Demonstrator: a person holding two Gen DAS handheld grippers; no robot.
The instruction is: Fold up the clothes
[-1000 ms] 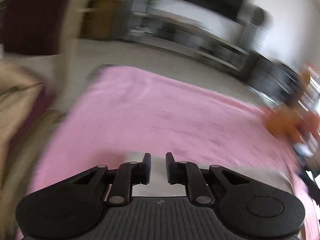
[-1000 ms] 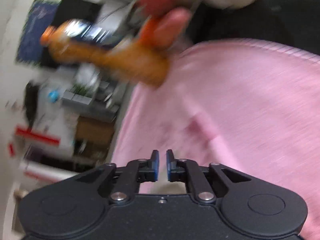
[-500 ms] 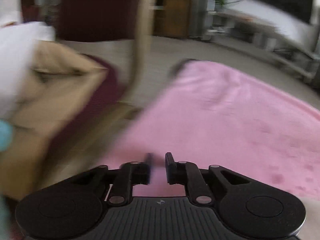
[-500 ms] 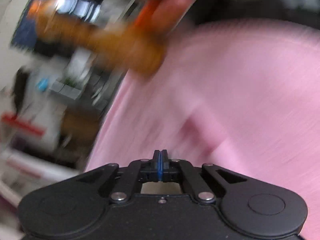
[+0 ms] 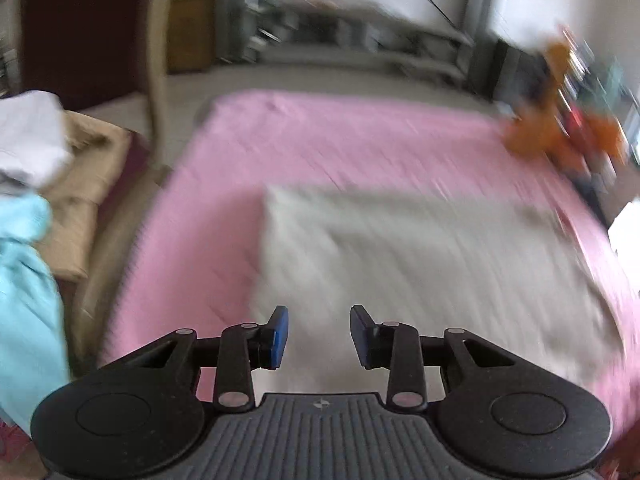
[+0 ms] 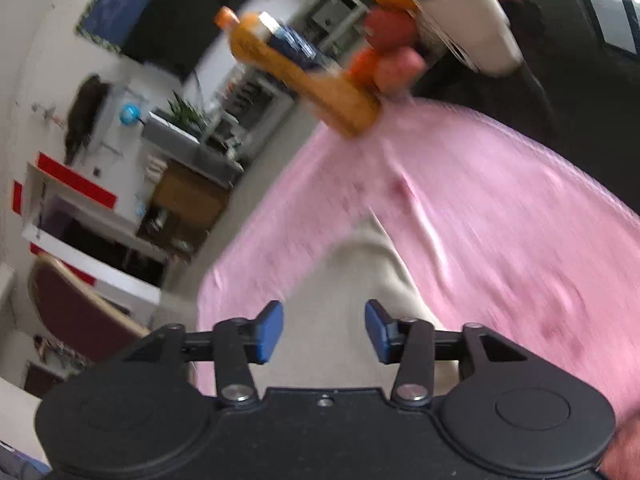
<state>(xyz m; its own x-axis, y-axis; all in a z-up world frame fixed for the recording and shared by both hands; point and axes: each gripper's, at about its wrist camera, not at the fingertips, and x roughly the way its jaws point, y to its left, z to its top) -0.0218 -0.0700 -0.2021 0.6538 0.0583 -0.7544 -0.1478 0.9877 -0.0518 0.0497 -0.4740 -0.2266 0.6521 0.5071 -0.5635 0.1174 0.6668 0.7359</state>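
Observation:
A pale grey-white garment [image 5: 420,272] lies spread flat on the pink cloth [image 5: 340,136] that covers the table. My left gripper [image 5: 319,330] hovers over the garment's near edge, its jaws opening, with nothing pinched between the blue pads. In the right wrist view the same garment [image 6: 352,280] shows as a pale strip under my right gripper [image 6: 324,328]. Its jaws are opening too, and the pads hold no fabric. Both views are blurred by motion.
Left of the table a chair holds a pile of clothes: white [image 5: 28,140], tan [image 5: 84,184] and light blue [image 5: 24,300]. An orange bottle [image 6: 300,76] and fruit [image 6: 392,52] stand at the table's far corner. Shelves and a cabinet line the walls beyond.
Both grippers were nearly shut and now stand open. The left view swung left to the chair, then back over the table, where the pale garment now lies spread out.

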